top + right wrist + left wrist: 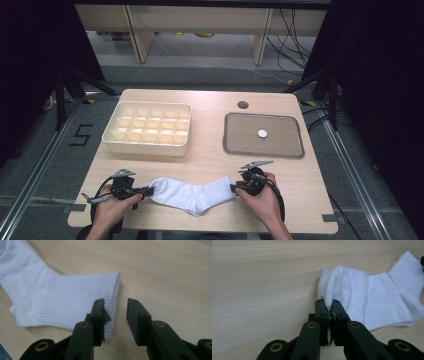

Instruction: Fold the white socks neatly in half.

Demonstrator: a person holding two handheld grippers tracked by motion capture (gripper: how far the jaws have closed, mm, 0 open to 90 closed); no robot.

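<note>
One white sock point(192, 196) lies on the table point(210, 157), at its near edge. Two grippers sit at that sock's ends: the left gripper point(148, 190) at its toe, the right gripper point(233, 188) at its cuff. Beyond the sock stand one cream divided box point(147, 129), counting fifteen compartments, and one grey tray point(263, 135) holding one small white disc point(262, 133).

A light wood-grain counter point(210, 155) carries three things. A cream divided box point(148, 128) sits at upper left of the frame, and a flat grey tray point(263, 135) at upper right holds a small white disc point(262, 133), perhaps a coin. A white sock point(192, 194) lies flat near the bottom edge.
</note>
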